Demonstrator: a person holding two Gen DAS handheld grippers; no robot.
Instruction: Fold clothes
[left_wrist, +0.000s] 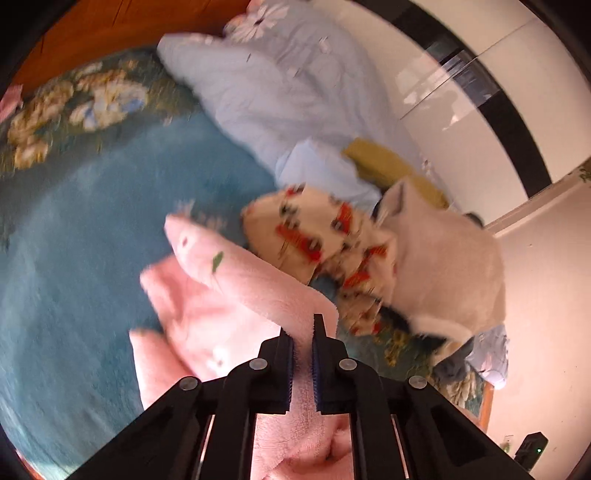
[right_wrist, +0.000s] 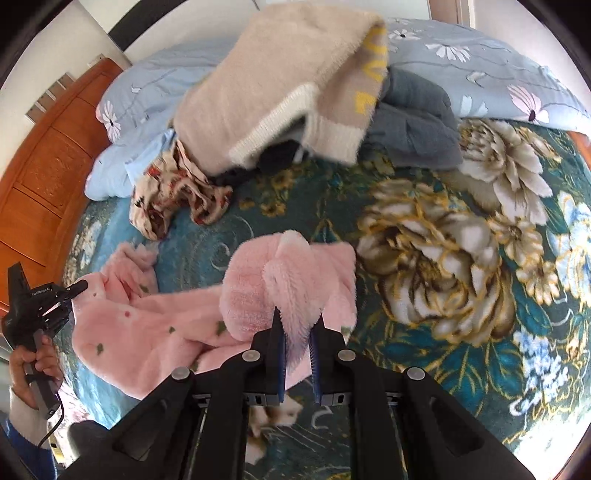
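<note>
A fluffy pink garment (right_wrist: 155, 332) with small green and red marks lies crumpled on the teal floral bedspread (right_wrist: 443, 258). My left gripper (left_wrist: 303, 328) is shut on a fold of the pink garment (left_wrist: 236, 280) and holds it lifted. My right gripper (right_wrist: 298, 321) is shut on another bunched part of the same garment. In the right wrist view my left gripper (right_wrist: 79, 285) shows at the far left, held in a hand, touching the garment's far end.
A pile of clothes sits at the back: a beige sweater (right_wrist: 280, 81), a grey garment (right_wrist: 413, 125), a cream patterned garment (right_wrist: 173, 199). Light blue floral pillows (right_wrist: 480, 66) and a wooden headboard (right_wrist: 44, 177) lie behind. A white wardrobe (left_wrist: 461, 92) stands beside the bed.
</note>
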